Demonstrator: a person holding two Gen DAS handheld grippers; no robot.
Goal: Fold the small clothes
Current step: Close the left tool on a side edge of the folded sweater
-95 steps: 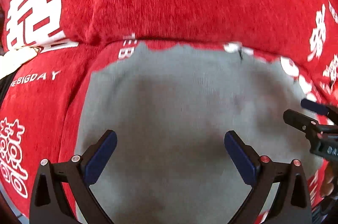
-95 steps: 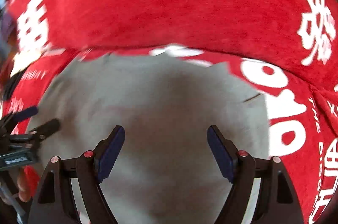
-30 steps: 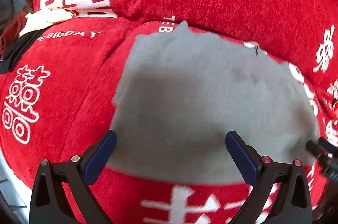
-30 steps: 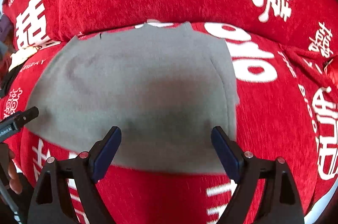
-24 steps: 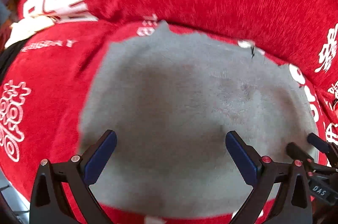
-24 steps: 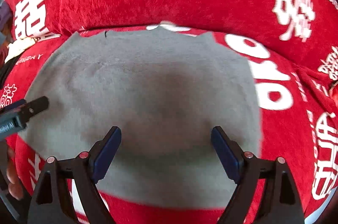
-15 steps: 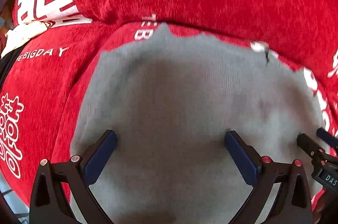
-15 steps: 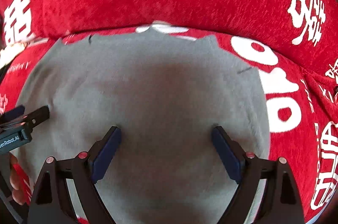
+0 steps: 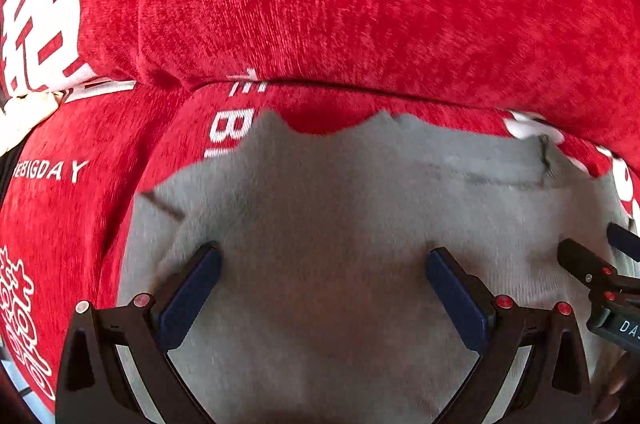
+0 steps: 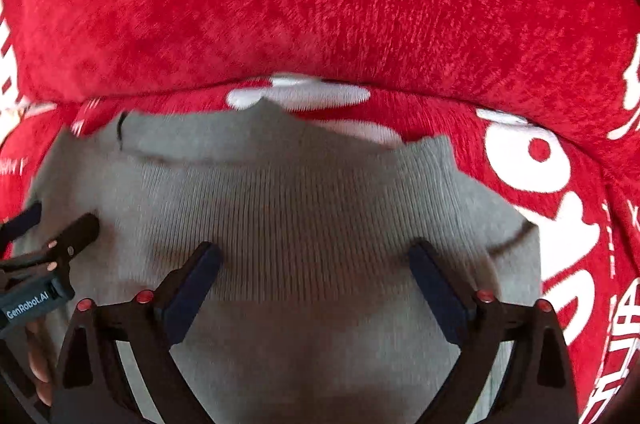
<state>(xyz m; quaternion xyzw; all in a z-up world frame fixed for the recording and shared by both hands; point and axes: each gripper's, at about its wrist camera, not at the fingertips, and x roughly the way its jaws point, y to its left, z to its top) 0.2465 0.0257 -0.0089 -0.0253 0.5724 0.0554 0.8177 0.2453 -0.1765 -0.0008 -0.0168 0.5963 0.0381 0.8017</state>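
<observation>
1. The left gripper [image 9: 322, 288] and the right gripper [image 10: 314, 284] both have their blue-padded fingers spread wide, pinching nothing, low over the cloth.
2. The flat grey knitted garment [image 9: 340, 224] lies directly beneath and ahead of both, its long axis running left to right; each gripper is near one end.
3. It rests on the red plush seat cushion with white lettering [image 9: 80, 183].
4. A second ago both hovered higher, showing the near hem; now cloth fills the view.
</observation>
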